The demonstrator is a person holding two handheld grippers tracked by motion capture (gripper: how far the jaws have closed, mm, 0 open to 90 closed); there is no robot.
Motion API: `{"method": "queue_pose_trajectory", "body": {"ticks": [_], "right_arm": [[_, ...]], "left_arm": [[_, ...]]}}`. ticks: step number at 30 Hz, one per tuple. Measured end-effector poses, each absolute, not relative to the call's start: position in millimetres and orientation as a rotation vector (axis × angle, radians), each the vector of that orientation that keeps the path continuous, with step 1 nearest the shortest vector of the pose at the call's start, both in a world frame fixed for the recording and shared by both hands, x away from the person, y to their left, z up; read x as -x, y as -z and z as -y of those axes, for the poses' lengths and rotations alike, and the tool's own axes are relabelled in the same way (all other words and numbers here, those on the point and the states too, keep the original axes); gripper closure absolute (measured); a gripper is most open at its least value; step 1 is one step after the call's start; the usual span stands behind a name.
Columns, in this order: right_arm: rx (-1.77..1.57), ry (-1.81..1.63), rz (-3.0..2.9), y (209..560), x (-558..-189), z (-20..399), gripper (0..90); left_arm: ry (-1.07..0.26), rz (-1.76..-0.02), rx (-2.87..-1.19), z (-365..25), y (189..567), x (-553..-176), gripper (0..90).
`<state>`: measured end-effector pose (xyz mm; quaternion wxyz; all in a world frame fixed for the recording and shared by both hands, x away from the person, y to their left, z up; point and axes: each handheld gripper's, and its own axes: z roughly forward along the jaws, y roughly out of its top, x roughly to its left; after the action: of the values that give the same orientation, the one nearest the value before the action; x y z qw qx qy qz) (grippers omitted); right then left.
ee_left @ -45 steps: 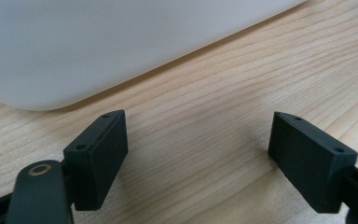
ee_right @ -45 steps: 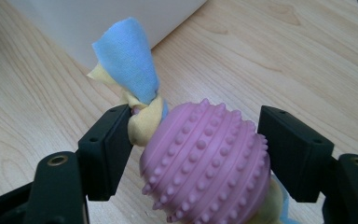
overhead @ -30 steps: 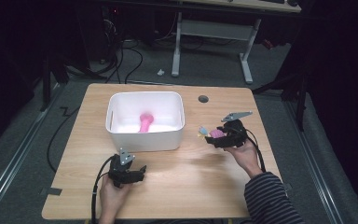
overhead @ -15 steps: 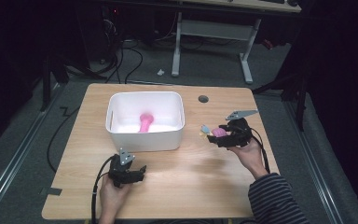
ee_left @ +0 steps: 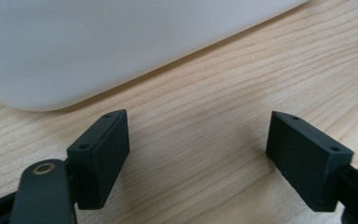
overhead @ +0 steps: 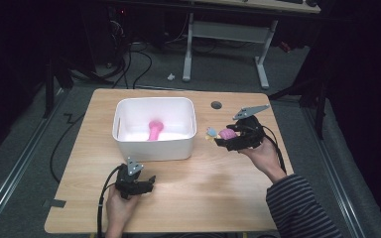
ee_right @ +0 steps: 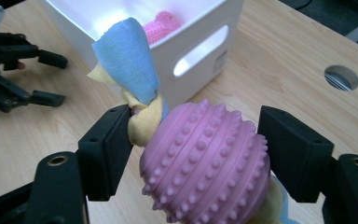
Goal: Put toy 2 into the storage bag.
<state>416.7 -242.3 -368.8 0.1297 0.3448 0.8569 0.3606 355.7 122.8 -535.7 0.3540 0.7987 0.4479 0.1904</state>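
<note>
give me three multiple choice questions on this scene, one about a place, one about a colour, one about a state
1. Where does the white bin stand?
A. on the wooden table
B. on the floor
C. on a shelf

2. What colour is the studded ball of the toy?
A. green
B. pink
C. black

3. What is the right gripper doing?
A. lying open on the table
B. clamping the toy's ball
C. gripping the bin's rim

Answers: 1 A, the high view shows the bin on the tabletop; 2 B, the right gripper view shows a pink ball with blue and yellow cloth knotted to it; 3 B, its jaws stand against both sides of the ball.
</note>
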Motion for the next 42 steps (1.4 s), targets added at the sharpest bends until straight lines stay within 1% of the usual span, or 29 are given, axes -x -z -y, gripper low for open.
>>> {"method": "queue_pose_trajectory", "body": {"ticks": [6, 19, 34, 42], "right_arm": [[-0.962, -1.006, -2.513, 357, -421, 228, 28.2], [-0.877, -1.041, -2.531, 332, -426, 199, 28.2], [-0.837, -1.017, -2.588, 322, -441, 172, 28.3], [-0.805, -0.979, -2.603, 316, -453, 151, 28.3]], "left_arm": [[-0.49, -1.159, -2.064, -123, 536, -356, 21.6], [-0.491, -1.16, -2.063, -122, 536, -356, 21.4], [-0.49, -1.158, -2.065, -123, 536, -356, 21.3], [-0.491, -1.156, -2.07, -123, 536, -355, 21.1]]}}
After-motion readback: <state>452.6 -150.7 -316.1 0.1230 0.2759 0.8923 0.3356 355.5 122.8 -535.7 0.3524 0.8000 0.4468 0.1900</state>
